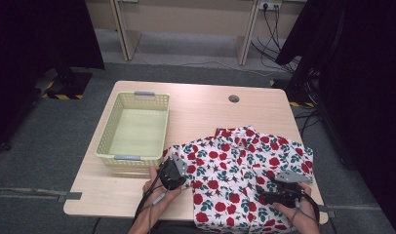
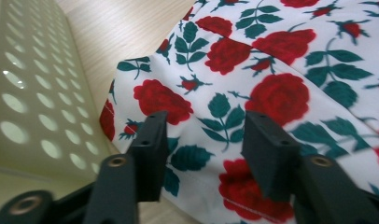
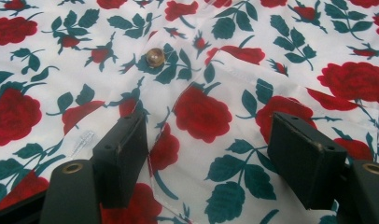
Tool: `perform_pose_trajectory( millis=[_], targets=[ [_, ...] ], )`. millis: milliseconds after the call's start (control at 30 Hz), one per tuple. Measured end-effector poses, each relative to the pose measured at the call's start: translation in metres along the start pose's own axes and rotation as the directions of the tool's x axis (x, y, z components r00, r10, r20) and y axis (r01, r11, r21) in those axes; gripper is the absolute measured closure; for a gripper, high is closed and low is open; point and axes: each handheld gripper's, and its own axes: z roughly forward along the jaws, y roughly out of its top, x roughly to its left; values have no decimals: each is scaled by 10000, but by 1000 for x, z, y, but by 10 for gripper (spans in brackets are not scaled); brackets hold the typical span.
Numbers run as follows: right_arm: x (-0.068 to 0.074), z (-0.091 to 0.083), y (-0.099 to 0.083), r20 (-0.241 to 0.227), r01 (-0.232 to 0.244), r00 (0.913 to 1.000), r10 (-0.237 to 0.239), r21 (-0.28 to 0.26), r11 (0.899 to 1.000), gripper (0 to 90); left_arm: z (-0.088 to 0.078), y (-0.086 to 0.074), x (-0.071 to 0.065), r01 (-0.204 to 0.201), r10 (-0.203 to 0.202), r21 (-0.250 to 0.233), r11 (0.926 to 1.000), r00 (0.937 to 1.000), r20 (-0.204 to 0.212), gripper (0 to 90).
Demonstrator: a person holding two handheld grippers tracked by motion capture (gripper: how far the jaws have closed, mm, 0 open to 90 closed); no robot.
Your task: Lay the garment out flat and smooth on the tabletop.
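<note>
A white shirt with red roses and green leaves (image 1: pixel 240 168) lies spread on the near right part of the wooden table (image 1: pixel 201 109). My left gripper (image 1: pixel 172 171) hovers at the shirt's left edge, open, its jaws straddling the cloth (image 2: pixel 211 112) beside the basket wall. My right gripper (image 1: pixel 279 192) rests over the shirt's near right part, open, with the flowered cloth (image 3: pixel 201 112) between its jaws. A small round button (image 3: pixel 155 57) sits on the shirt just ahead of the right gripper.
A pale yellow plastic basket (image 1: pixel 133 127) with nothing in it stands on the left of the table, its perforated wall (image 2: pixel 33 102) close to my left gripper. A round cable hole (image 1: pixel 233 99) sits near the table's far edge. Bare wood lies beyond the shirt.
</note>
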Motion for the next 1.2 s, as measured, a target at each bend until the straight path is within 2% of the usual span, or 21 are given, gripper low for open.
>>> perform_pose_trajectory(
  millis=[133,233,333,533,633,900,1000,1167,1200],
  targets=[
    [-1,-7,-6,342,-308,9989,307,13,9995,289,4,3,-7,99,-97,-95,9999,9996,265,307],
    [-3,-11,-9,563,-511,9971,506,67,9987,281,9,6,-7,310,-307,-79,9995,9987,397,267],
    [-5,-11,-9,667,-634,9958,627,86,9980,271,11,9,-6,332,-332,15,9994,9983,470,255],
    [-10,-4,-2,723,-709,9950,695,167,9973,247,19,16,-3,178,-181,124,9998,9995,243,262],
    [-12,-2,1,722,-710,9950,694,198,9973,246,23,17,0,405,-408,87,9991,9988,278,263],
    [-24,8,11,629,-655,9960,632,347,9973,234,34,22,1,531,-531,-125,9985,9986,-1,264],
    [-28,12,16,645,-656,9959,631,379,9971,231,37,24,3,735,-733,-126,9972,9972,125,264],
    [-29,13,16,659,-659,9958,637,305,9974,229,37,24,7,835,-831,-100,9965,9959,351,254],
    [-29,13,15,650,-648,9959,630,255,9976,223,36,24,8,994,-983,-224,9948,9942,437,240]
  ],
)
